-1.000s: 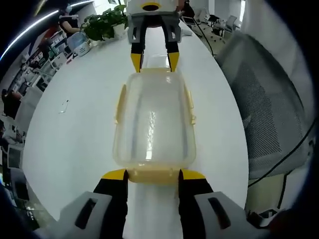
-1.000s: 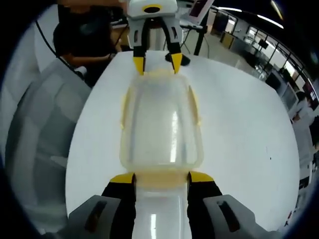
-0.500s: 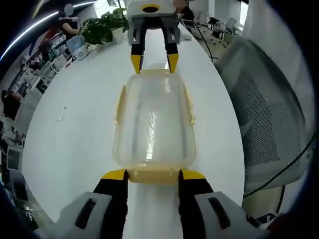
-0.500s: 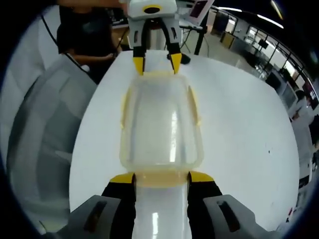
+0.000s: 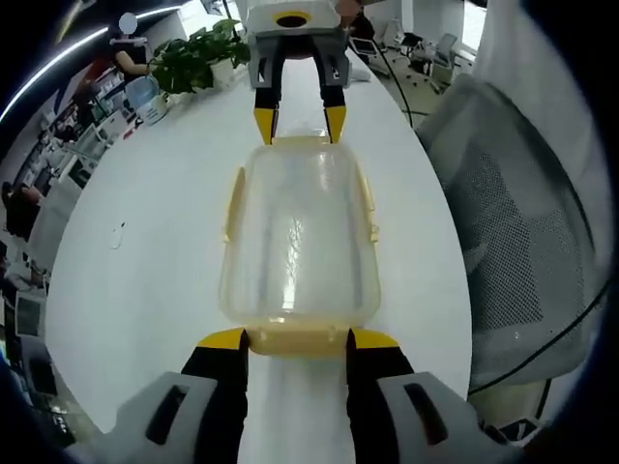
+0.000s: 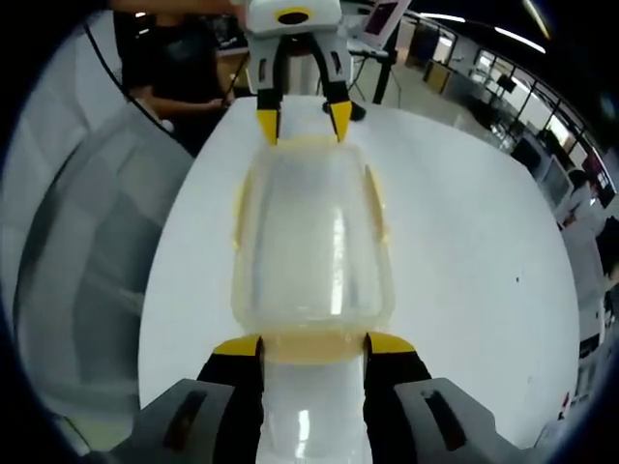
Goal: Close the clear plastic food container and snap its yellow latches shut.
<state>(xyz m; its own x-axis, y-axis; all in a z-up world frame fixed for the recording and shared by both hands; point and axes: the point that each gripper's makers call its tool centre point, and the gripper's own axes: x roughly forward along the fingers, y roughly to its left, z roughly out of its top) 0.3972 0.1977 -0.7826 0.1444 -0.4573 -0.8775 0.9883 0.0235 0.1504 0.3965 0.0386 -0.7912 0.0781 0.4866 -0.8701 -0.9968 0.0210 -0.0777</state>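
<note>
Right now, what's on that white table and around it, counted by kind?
Clear food container: 1
Grippers, left gripper and right gripper: 2
Potted plant: 1
Mesh chair: 1
Total: 5

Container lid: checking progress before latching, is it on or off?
On. The lid covers the container; whether the side latches are snapped, cannot tell.
</note>
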